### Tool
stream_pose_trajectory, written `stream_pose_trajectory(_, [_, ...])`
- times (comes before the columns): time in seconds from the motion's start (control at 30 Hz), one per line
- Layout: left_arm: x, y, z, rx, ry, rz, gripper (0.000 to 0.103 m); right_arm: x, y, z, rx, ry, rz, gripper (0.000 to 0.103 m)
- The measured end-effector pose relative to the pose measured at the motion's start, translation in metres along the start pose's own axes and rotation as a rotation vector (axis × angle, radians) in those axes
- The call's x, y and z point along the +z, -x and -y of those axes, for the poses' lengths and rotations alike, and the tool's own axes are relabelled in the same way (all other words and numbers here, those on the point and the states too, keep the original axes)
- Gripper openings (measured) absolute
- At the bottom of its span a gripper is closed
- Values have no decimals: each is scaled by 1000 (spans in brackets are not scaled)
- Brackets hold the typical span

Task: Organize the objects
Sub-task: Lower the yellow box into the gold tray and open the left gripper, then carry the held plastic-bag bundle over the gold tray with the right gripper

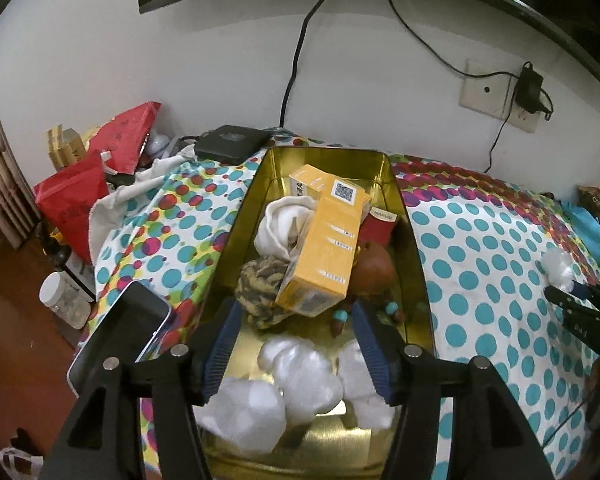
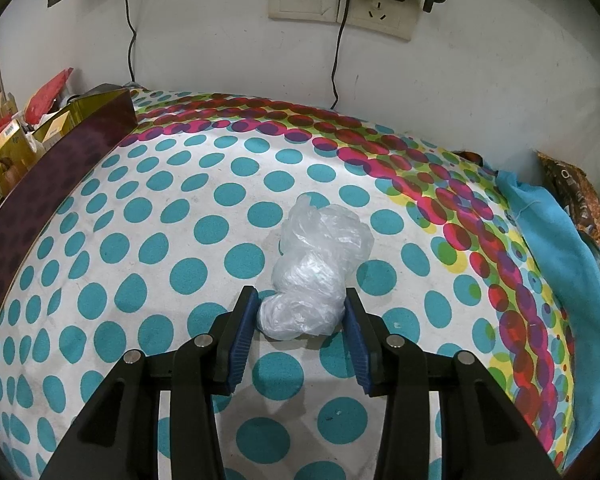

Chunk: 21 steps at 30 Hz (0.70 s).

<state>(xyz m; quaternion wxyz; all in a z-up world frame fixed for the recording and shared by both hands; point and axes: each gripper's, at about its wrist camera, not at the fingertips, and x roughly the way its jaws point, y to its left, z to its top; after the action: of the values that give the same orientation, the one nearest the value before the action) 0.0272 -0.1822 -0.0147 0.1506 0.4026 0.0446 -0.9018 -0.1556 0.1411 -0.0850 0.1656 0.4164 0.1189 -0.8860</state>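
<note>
A gold tin (image 1: pixel 414 248) stands open on the dotted tablecloth (image 2: pixel 148 240). It holds yellow boxes (image 1: pixel 328 248), a white cloth (image 1: pixel 280 224), a yarn ball (image 1: pixel 260 292), a brown figure (image 1: pixel 374 268) and crumpled white plastic bags (image 1: pixel 304 376) at its near end. My left gripper (image 1: pixel 296 344) hangs open over those bags, its pads clear of them. In the right wrist view, my right gripper (image 2: pixel 300 296) is shut on another crumpled plastic bag (image 2: pixel 320 264) that rests on the cloth. That gripper (image 1: pixel 576 300) also shows at the right edge of the left wrist view.
A phone (image 1: pixel 124 328) lies left of the tin, a black box (image 1: pixel 230 142) behind it. Red bags (image 1: pixel 76 204) and a jar (image 1: pixel 60 300) crowd the far left. The tin's dark outer wall (image 2: pixel 60 168) stands left of my right gripper. A blue cloth (image 2: pixel 552 248) and a snack packet (image 2: pixel 580 196) lie right.
</note>
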Motion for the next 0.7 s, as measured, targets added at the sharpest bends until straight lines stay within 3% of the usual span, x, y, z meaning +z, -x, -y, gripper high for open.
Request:
stream_pose_trajectory(0.3, [-15,30,-4,18,-25,48,59,0,3,-10,-30,42,11,37])
stream_pose_trajectory(0.5, [-17,36,-23,34,12,59,59,1,4,-11,-50,39,19,37])
stream_pose_trajectory(0.7, [-22,41,-45,45,55,63,59,14,24,-26,29,-27,63,37])
